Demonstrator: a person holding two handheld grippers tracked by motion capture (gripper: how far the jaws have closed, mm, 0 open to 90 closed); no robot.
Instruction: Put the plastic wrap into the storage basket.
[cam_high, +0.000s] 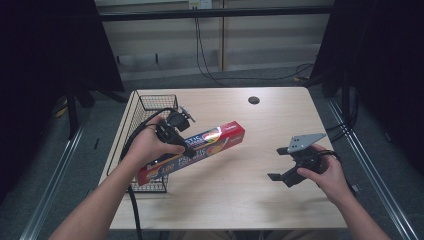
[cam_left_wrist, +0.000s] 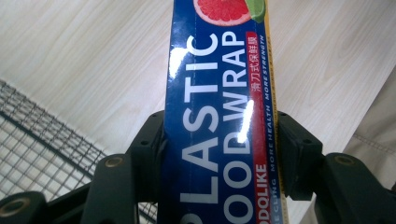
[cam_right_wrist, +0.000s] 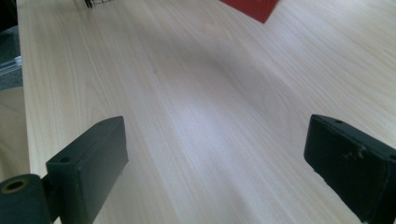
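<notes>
The plastic wrap box is clamped mid-length by the left gripper, centre-left of the high view, slanted over the wire basket edge & table. Judged light, stiff cardboard w/ glossy, slippery print; long shape, so a mid-body hold is best vs. tipping. The right gripper, lower right, is held w/ jaws wide apart, nothing between.

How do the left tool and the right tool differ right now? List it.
The left tool is shut on the plastic wrap box; the right tool stands open, holding nothing. The left tool is beside the wire basket; the right tool is over bare table. Both have black jaws.
</notes>
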